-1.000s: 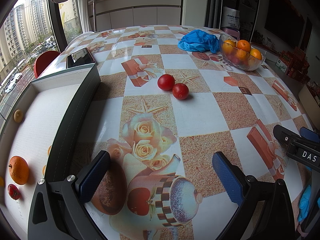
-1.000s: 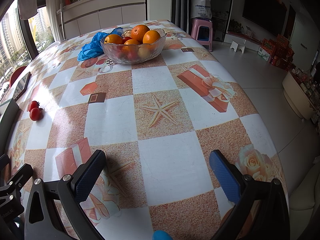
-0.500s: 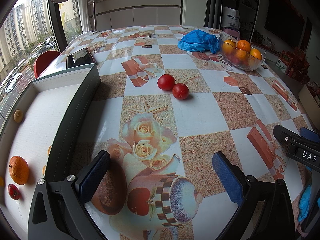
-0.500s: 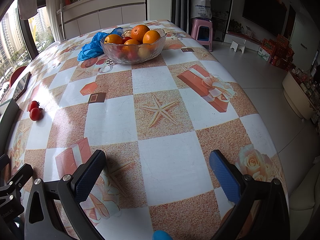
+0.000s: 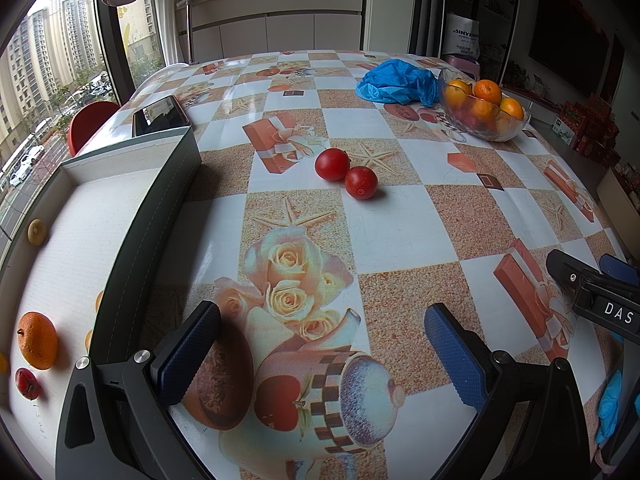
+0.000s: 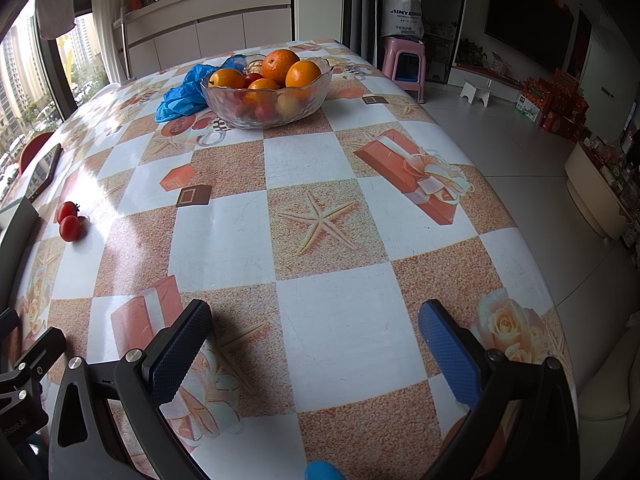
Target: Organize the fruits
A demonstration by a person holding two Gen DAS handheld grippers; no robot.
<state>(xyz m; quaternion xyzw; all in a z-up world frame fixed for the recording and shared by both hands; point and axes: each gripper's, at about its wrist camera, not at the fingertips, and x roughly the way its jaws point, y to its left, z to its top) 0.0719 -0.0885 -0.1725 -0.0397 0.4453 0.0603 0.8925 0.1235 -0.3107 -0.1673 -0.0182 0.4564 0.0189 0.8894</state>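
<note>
Left wrist view: left gripper [image 5: 322, 350] was spread wide w/ nothing between its blue pads [image 5: 188, 350], low over the patterned table [image 5: 400, 224]. Two tomatoes [image 5: 346, 171] lay touching each other, straight ahead and a bit right of the gripper's centre line, well apart from it. They're round, so no long axis to line up on; the pair itself ran near-right to far-left. A grey tray [image 5: 160, 216] sat to the left, its wall just beside the left finger, w/ an orange [image 5: 37, 340], a small red fruit [image 5: 27, 383] and a small tan fruit [image 5: 37, 232] already inside. A glass bowl [image 5: 482, 114] of oranges stood far right, a blue bag [image 5: 396, 82] beside it. Right gripper's body [image 5: 596, 292] showed at the right edge.

Right wrist view: right gripper [image 6: 316, 346] was likewise spread and empty. The bowl [image 6: 266, 94] lay ahead, slightly left, well apart. The tomatoes [image 6: 68, 222] were far off to its left, near the tray's wall [image 6: 16, 240].

Judgement: the left gripper was nearer the tomatoes and faced them almost head-on, w/ the tray on its own side, so it looked better placed for them; the right suited the bowl.
</note>
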